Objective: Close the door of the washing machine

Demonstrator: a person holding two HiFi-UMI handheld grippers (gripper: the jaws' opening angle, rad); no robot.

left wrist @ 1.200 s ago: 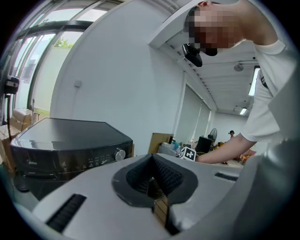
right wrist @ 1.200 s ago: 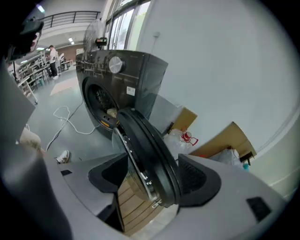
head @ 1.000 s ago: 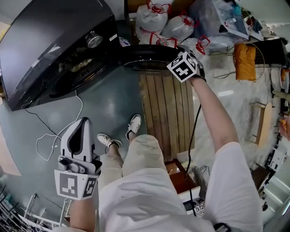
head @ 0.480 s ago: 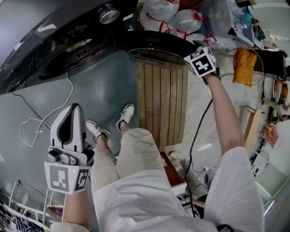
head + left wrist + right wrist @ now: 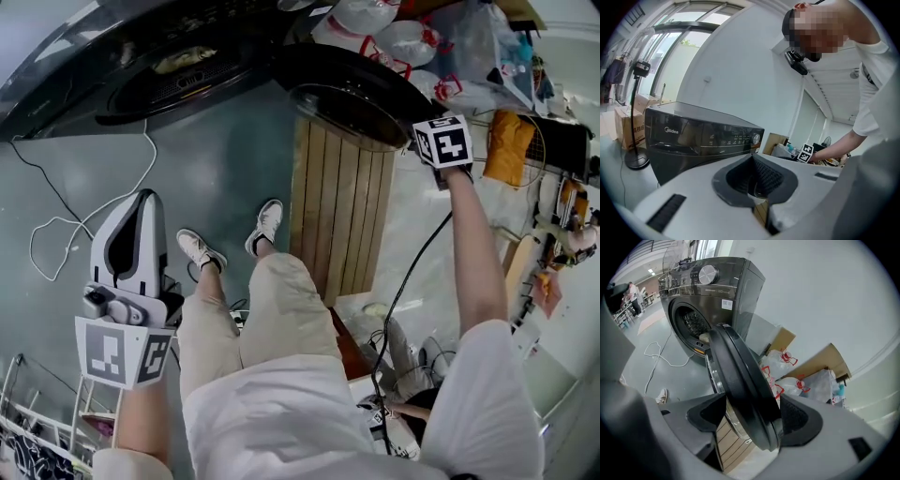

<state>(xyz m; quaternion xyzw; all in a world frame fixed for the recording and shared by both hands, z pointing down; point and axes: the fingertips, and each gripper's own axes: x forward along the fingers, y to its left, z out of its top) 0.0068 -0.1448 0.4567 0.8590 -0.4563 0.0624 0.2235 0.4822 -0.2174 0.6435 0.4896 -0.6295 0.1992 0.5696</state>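
Looking down from the head camera, I see the dark washing machine (image 5: 141, 52) at the top left. Its round door (image 5: 352, 98) stands swung open, out over a wooden slatted board (image 5: 342, 216) on the grey floor (image 5: 234, 169).

My right gripper (image 5: 424, 131) reaches to the door's free edge at the top right. In the right gripper view the thick black door rim stands between its 2 jaws. The jaws are spread wide and have just been opening. The left-hand pad (image 5: 705, 414) is clear of the rim, with the board showing in the gap. I cannot tell whether the other pad touches it.

My left gripper (image 5: 139, 202) hangs low at the left, well apart from the machine. Its 2 jaws are pressed together with nothing between them.

A white cable (image 5: 56, 225) trails across the floor below the machine. White plastic bags (image 5: 375, 37) with red ties are piled behind the door. The person's 2 shoes (image 5: 197, 248) stand beside the board.
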